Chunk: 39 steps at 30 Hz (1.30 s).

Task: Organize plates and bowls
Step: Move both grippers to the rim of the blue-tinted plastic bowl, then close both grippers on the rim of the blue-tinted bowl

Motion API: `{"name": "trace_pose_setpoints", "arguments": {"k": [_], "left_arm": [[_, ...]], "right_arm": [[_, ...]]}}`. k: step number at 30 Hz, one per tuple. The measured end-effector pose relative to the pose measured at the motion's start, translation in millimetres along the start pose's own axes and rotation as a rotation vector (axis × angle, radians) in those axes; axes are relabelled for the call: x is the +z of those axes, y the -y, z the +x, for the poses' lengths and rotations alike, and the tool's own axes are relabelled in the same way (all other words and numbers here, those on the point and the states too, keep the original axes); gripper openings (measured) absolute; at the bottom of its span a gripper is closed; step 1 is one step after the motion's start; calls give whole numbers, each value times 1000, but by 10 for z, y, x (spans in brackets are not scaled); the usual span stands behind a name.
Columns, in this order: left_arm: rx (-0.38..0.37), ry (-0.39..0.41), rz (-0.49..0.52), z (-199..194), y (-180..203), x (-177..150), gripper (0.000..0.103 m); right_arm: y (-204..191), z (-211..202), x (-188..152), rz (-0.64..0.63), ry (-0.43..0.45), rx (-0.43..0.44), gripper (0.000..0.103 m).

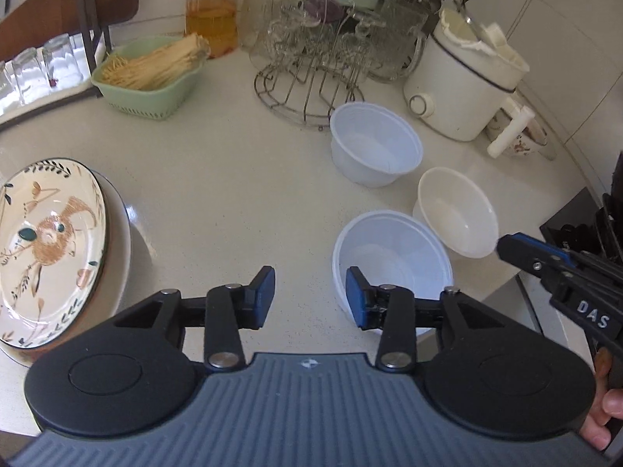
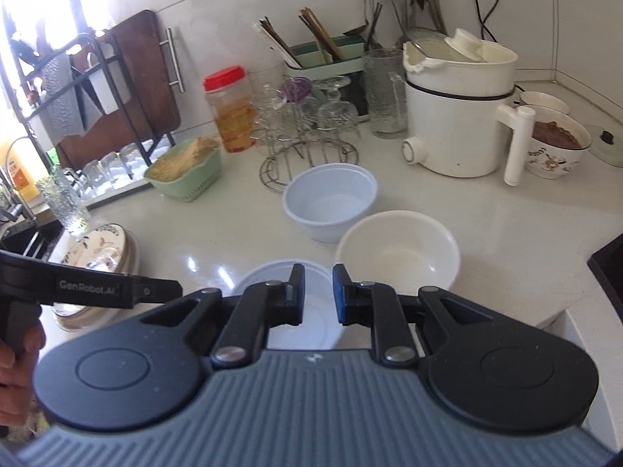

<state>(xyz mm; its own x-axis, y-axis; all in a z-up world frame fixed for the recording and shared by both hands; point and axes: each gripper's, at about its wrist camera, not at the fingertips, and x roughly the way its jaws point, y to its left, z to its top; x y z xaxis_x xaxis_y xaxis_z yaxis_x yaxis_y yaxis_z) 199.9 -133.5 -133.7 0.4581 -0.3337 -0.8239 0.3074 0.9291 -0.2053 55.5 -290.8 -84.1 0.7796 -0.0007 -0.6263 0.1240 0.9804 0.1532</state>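
Note:
Three bowls stand on the pale counter: a far white plastic bowl [image 1: 375,143] [image 2: 330,202], a cream ceramic bowl [image 1: 457,210] [image 2: 397,251], and a near white plastic bowl [image 1: 393,257] [image 2: 311,311]. A painted plate [image 1: 48,249] lies stacked on a plain white plate [image 1: 118,257] at the left; the stack also shows in the right wrist view [image 2: 105,249]. My left gripper [image 1: 310,297] is open and empty, its right finger over the near bowl's rim. My right gripper [image 2: 316,294] is open and empty, above the near bowl.
A wire rack of glasses [image 1: 315,62], a green basket of noodles [image 1: 150,74], an orange-filled jar [image 1: 212,11], a white cooker pot [image 1: 463,81] and a patterned bowl of brown food [image 2: 555,144] stand at the back. A dark stove edge [image 2: 607,268] is at the right.

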Motion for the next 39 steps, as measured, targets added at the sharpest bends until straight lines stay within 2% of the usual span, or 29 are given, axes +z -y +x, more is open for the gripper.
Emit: {"name": "trace_pose_setpoints", "arguments": {"k": [2,3,12,17,19,20,22,23,25,31,39], "left_arm": [[-10,-22,-3,99,14,18,46],[-16,-25,-3,133,24,24,46],[-57,-73,-7,419,64,68,46],[-63,-87,-14,509,65,68,44],[-59,-93,-15,535,71,60,38],[-60,-96,-16,546,70,55,35],[-63,-104,-13,567,83,44,23],[-63,-108,-7,576,97,39,21],[-71,-112,-3,586,126,33,15],[-59,-107,-26,512,113,54,15],[-10,-80,-55,304,-61,96,15]], "right_arm": [[63,30,-46,9,-12,-4,44],[91,52,-66,17,-21,3,46],[215,387,-192,38,-111,44,44],[190,523,-245,48,-143,51,33],[173,577,-261,40,-159,37,25],[164,597,-265,36,-166,33,23],[159,617,-276,38,-169,43,18],[159,622,-278,40,-171,47,18],[150,620,-277,35,-173,51,17],[172,560,-246,67,-168,83,17],[-20,574,-106,39,-150,149,17]]}}
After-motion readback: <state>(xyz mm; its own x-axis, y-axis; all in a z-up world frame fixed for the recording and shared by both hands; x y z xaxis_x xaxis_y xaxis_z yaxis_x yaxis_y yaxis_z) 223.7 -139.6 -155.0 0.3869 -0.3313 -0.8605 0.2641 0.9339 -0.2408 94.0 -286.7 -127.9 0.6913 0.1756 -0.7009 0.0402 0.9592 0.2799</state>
